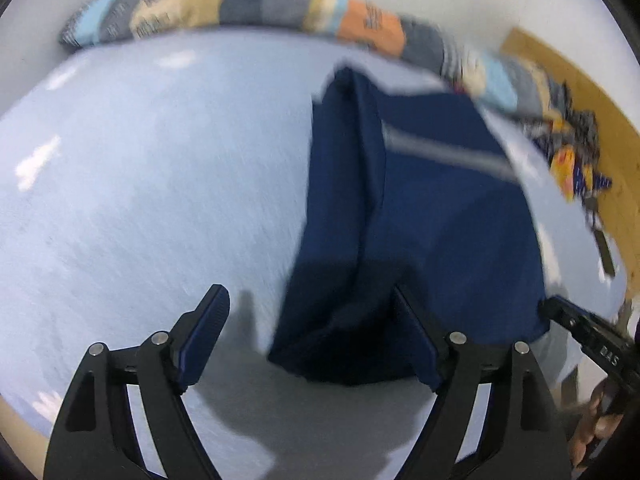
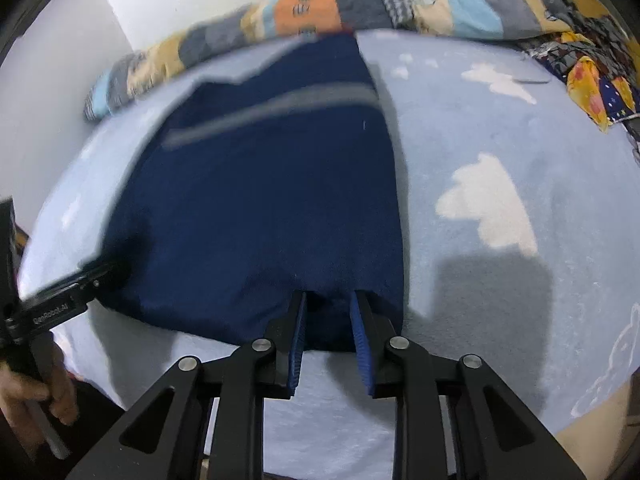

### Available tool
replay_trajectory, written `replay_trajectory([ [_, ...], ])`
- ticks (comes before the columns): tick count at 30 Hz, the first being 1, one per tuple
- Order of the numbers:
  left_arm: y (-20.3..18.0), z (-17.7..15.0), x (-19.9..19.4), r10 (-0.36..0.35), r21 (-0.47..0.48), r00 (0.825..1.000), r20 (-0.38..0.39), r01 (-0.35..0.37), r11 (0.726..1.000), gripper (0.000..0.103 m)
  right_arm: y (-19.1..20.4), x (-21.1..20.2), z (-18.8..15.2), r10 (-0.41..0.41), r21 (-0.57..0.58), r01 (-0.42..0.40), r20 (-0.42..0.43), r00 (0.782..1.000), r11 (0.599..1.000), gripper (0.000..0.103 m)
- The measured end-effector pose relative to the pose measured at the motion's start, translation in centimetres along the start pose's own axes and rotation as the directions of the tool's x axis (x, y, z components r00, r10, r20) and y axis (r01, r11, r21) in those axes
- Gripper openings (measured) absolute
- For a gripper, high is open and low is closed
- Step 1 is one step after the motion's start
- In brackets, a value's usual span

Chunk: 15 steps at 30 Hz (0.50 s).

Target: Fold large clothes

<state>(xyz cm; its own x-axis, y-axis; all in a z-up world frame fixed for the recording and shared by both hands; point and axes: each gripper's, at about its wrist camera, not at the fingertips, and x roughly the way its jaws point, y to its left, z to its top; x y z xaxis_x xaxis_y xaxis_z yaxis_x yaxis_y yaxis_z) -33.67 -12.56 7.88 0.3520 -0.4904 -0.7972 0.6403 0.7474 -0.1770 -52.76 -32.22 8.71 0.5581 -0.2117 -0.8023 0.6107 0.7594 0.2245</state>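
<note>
A: What fills the scene?

B: A bed covered by a pale blue sheet point(image 2: 480, 128) with white cloud shapes. Its far edge is lined by a rolled patchwork blanket point(image 1: 224, 8), which is smeared by blur in the left wrist view, so the prints on it cannot be read.

A: And the garment?

B: A navy garment point(image 2: 256, 200) with a grey stripe point(image 2: 272, 110) lies on the sheet, its far end reaching the patchwork blanket. Whether it is a sweater or something else I cannot tell; sleeves and collar are not visible. In the left wrist view its left side stands up in a long fold.

A: The right gripper?

B: The right gripper point(image 2: 329, 300) sits at the garment's near hem, jaws narrowed with a bunch of the navy cloth between the blue pads. The fingertips are buried in the fabric, so the exact contact is hidden.

A: The left one?

B: The left gripper point(image 1: 310, 300) is spread wide at the near left corner of the garment; one finger is over bare sheet, the other over the navy cloth, with nothing pinched. In the right wrist view only its body and a hand point(image 2: 36, 396) show, cut off at the frame edge.

A: Anything else?

B: Crumpled patterned fabric point(image 2: 592, 92) lies at the right end of the blanket, too jumbled to identify.
</note>
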Motion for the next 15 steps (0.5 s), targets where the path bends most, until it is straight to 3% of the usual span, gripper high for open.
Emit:
replay_trajectory([
  [4,-1.2,0.7,-2.3,0.053,0.051,0.982,0.179,-0.063,0.997,0.083,0.0,-1.6,0.8,0.021,0.029,-0.024,0.095,0.995,0.999,0.027],
  [7,-2.7,1.5,-2.9,0.043,0.099,0.965,0.260,-0.071,0.993,0.083,0.1,-1.6,1.5,0.027,0.046,-0.032,0.114,0.993,0.998,0.027],
  [12,-4.0,4.2,-0.9,0.016,0.138,0.969,0.247,-0.051,0.989,0.083,0.5,-0.5,3.6,0.030,0.046,-0.036,0.116,0.993,0.998,0.027],
  [15,-4.7,5.6,2.0,0.025,0.150,0.983,0.183,-0.053,0.987,0.083,0.5,0.5,5.2,0.006,0.042,-0.010,0.108,0.994,0.999,0.031],
])
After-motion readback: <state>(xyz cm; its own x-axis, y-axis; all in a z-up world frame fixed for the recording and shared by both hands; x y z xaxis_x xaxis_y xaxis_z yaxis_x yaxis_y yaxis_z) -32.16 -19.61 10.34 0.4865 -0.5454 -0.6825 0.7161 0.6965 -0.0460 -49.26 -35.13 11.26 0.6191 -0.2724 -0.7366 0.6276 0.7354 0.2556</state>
